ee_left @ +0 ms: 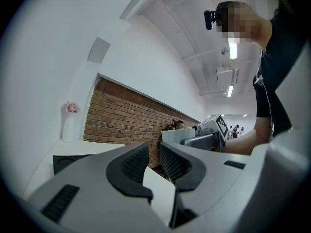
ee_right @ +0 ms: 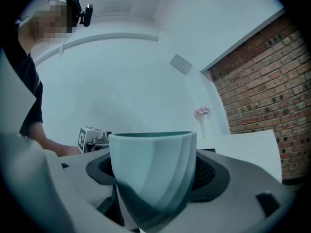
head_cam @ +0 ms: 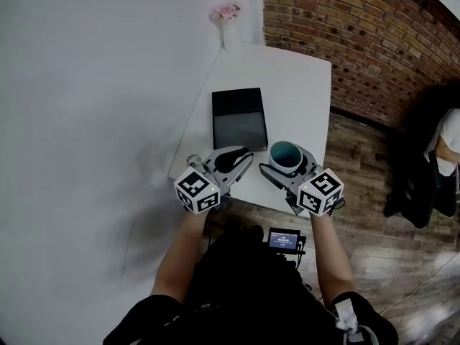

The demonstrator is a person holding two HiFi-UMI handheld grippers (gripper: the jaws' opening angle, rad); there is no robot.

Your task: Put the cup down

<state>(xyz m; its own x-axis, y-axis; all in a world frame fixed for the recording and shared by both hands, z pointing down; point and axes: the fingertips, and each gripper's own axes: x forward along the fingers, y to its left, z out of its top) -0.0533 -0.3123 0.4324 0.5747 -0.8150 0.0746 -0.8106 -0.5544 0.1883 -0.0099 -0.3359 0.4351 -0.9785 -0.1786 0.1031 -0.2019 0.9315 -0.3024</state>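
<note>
A pale cup (head_cam: 284, 152) with a teal inside stands upright between the jaws of my right gripper (head_cam: 289, 165), which is shut on it over the near edge of the white table (head_cam: 287, 77). In the right gripper view the cup (ee_right: 153, 169) fills the space between the two dark pads, and whether it touches the tabletop is hidden. My left gripper (head_cam: 233, 160) hovers beside it to the left, over the table's near-left corner, jaws drawn together with nothing between them (ee_left: 154, 154).
A black square tray (head_cam: 239, 117) lies on the table just beyond both grippers. A white vase with pink flowers (head_cam: 230, 27) stands at the far left corner. A white wall runs along the left, a brick wall (head_cam: 359, 34) behind. Another person (head_cam: 445, 149) sits at the right.
</note>
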